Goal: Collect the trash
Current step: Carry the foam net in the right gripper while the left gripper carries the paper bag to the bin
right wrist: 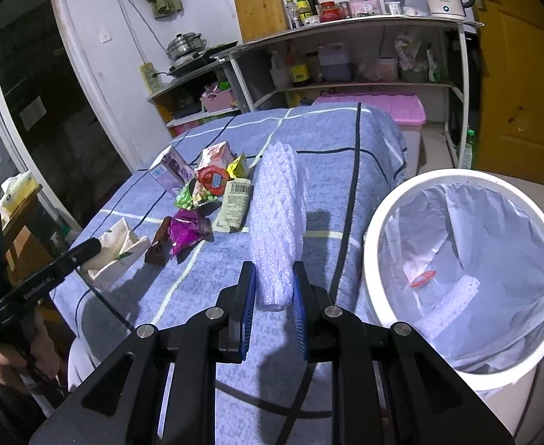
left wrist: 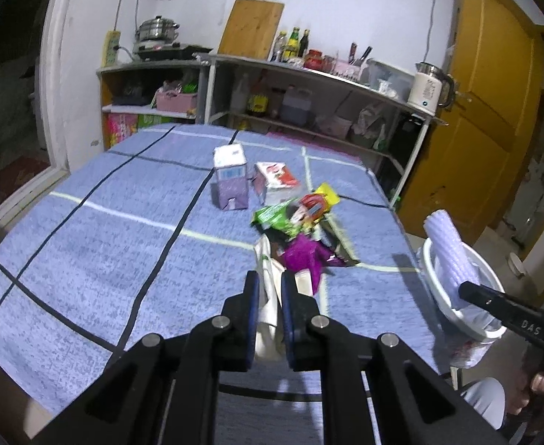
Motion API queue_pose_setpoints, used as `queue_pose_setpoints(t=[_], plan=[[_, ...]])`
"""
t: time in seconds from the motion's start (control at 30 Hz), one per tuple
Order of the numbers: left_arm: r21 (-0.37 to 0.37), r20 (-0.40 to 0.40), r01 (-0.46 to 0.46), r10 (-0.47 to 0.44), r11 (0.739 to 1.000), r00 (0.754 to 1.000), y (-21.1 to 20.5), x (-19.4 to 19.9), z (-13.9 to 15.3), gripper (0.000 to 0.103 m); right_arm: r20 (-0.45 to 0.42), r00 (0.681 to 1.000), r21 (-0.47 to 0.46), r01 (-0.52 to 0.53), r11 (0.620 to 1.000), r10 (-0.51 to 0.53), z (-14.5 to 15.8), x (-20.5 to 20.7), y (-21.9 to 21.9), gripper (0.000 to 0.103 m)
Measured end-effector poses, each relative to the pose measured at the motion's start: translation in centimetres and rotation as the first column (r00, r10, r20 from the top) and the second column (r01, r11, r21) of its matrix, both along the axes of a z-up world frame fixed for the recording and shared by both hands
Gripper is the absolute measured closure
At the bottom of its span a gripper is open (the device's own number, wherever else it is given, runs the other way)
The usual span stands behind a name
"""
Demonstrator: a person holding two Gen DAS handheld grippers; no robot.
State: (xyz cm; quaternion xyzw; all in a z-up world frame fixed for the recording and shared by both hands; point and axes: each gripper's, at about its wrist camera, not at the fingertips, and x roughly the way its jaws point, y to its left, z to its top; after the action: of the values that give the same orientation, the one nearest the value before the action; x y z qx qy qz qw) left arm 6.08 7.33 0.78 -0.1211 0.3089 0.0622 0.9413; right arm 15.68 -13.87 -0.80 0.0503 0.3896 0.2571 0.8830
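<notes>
Clearly, both tools are loaded. The left gripper [left wrist: 270, 282] is seen with its jaws clamped on a cream paper bag [left wrist: 266, 296], which hangs between the pads just above the blue checked cloth [left wrist: 86, 244] covering the desk. The same bag [right wrist: 112, 250] is seen at about nine o'clock in the right wrist view, with the black tip of the left tool touching it.

The right gripper [right wrist: 272, 278] is closed on a roll of white bubble wrap [right wrist: 277, 222], which sticks out forward toward twelve o'clock from the jaws, above the cloth and beside the bin. In the left wrist view that roll [left wrist: 446, 244] is found at three o'clock, over the near rim of the white trash bin [left wrist: 438, 296].

The bin [right wrist: 374, 222], lined with a pale plastic bag, is placed off the desk's edge at three o'clock in the right view; some white scraps and a small red piece [right wrist: 422, 278] lie inside it.

More trash is left on the cloth, at eleven o'clock from the right jaws: a purple wrapper [right wrist: 188, 231], a green snack packet [right wrist: 190, 196], a red-lidded cup [right wrist: 212, 180], a yellow packet [right wrist: 236, 167], a barcoded wrapper [right wrist: 233, 205], a brown wrapper [right wrist: 159, 246] and two small cartons, one purple [right wrist: 170, 174] and one red and white [right wrist: 214, 154]. They lie close together, several touching.
</notes>
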Motion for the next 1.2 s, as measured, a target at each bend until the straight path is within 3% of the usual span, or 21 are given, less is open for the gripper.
queue_pose_setpoints(t=[0.33, 0.6, 0.87, 1.2], plan=[[-0.003, 0.028, 0.045, -0.045, 0.999, 0.999, -1.4, 0.0, 1.2, 0.092, 0.011, 1.000, 0.006, 0.024, 1.000, -0.024, 0.5, -0.7, -1.4, 0.083], [-0.002, 0.056, 0.136, -0.136, 0.991, 0.989, -4.3, 1.1, 2.2, 0.092, 0.023, 0.999, 0.005, 0.046, 0.999, -0.046, 0.8, -1.2, -2.7, 0.083], [-0.006, 0.067, 0.242, -0.241, 0.970, 0.968, -8.5, 2.9, 2.8, 0.092, 0.026, 0.994, -0.003, 0.102, 0.995, -0.102, 1.1, -1.6, -5.2, 0.083], [-0.023, 0.065, 0.376, -0.374, 0.926, 0.925, -13.9, 5.1, 2.9, 0.092, 0.011, 0.980, -0.019, 0.197, 0.980, -0.197, 0.7, -2.1, -9.4, 0.083]])
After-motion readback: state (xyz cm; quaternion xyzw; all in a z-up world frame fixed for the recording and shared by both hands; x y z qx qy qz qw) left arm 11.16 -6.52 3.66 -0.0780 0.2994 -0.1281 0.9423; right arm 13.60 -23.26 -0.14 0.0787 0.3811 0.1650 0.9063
